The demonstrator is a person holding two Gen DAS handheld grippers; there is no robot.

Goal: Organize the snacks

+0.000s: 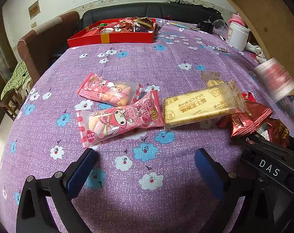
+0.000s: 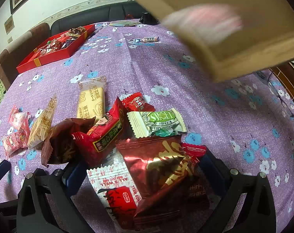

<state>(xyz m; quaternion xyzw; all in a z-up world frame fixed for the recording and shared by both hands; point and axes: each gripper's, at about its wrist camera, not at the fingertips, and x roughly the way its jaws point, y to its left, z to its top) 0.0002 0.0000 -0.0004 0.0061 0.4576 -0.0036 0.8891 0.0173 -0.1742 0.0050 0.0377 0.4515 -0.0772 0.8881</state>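
1. Nearest my right gripper (image 2: 141,176), a dark red foil packet (image 2: 162,167) lies between its blue pads; whether they press it, I cannot tell.
2. My left gripper (image 1: 145,161) hangs low over the purple tablecloth (image 1: 166,62), spread wide, holding nothing.
3. At its 12 o'clock lie two pink packets (image 1: 119,120) and a yellow biscuit pack (image 1: 201,104).
4. At 11 o'clock, far off, sits the red snack box (image 1: 112,36).

You've got two bunny packs (image 1: 115,112) left of the cheese biscuit (image 1: 201,104), snack pile (image 2: 139,151) to its right, & box (image 1: 112,36) far behind.
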